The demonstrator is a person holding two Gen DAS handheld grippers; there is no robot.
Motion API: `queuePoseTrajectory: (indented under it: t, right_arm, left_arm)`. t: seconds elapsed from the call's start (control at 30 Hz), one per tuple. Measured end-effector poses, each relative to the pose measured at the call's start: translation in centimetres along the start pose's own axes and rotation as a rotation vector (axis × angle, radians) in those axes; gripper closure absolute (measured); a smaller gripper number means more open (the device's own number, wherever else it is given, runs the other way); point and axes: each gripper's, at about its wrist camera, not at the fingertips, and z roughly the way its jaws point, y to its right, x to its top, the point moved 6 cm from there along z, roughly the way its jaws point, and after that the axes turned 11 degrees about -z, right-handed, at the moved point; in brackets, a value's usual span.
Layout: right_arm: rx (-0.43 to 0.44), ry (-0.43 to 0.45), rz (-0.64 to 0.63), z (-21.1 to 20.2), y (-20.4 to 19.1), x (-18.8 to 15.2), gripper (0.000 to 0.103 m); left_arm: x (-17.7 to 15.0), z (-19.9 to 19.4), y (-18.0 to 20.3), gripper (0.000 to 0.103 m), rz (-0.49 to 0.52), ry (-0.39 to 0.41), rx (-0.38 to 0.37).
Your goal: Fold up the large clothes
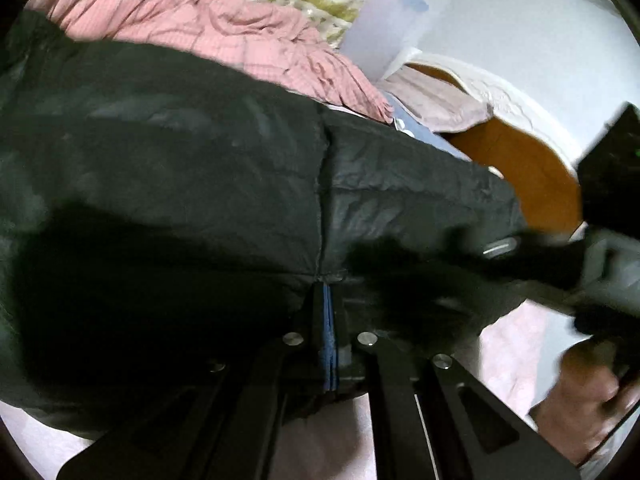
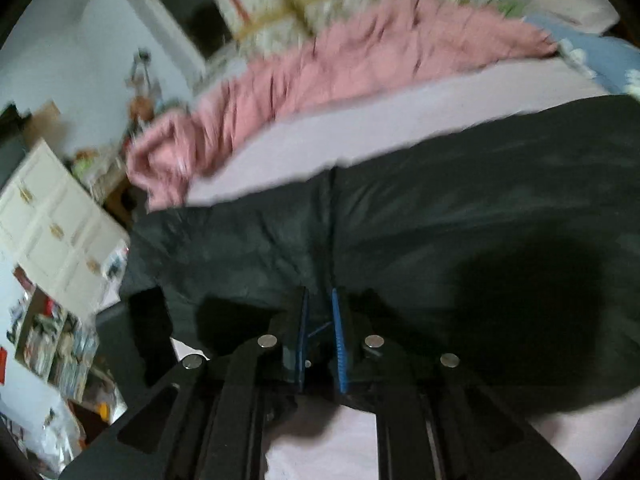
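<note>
Jacket (image 1: 200, 152) hem pinched by left gripper (image 1: 329, 280), right gripper (image 2: 320, 300) jaws narrow on fabric; next: lift, fold over bed (image 2: 320, 140).

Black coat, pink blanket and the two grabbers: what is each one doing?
Black coat: spread on the bed, near edge pinched.
Pink blanket: crumpled behind the coat.
Left gripper: jaws shut on the coat's edge.
Right gripper: jaws nearly shut, coat fabric between them.
</note>
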Motion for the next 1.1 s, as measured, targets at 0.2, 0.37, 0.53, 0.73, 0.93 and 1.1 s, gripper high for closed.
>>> queuePoseTrajectory:
  t: [0.2,0.37,0.53,0.73,0.93,1.1]
  right_arm:
    - [-0.078,-0.143,-0.046,5.4,0.2,-0.5,0.097]
    - [-0.155,-0.111,-0.051,7.3,1.3,3.2,0.103]
    - [-0.206,-0.167,-0.024,11.5,3.2,6.2,0.103]
    - [-0.239,-0.173,0.033,14.0,5.3,8.3,0.103]
    - [-0.203,0.103,0.043,4.5,4.5,6.4,0.103]
    - [-0.238,0.307,0.074,-5.7,5.4,-0.8,0.041]
  left_arm:
    - [-0.2,0.4,-1.3,0.099,-0.069,-0.033,-0.035]
    - [-0.3,0.5,-1.1,0.099,-0.053,-0.026,-0.020]
    - [-0.4,0.5,-1.0,0.099,-0.046,-0.021,-0.011]
    - [-0.5,0.3,-0.9,0.099,-0.039,-0.015,-0.007]
    - [-0.7,0.2,-1.2,0.099,-0.038,-0.009,-0.014]
    - [-0.9,0.1,-0.9,0.099,-0.016,0.000,0.008]
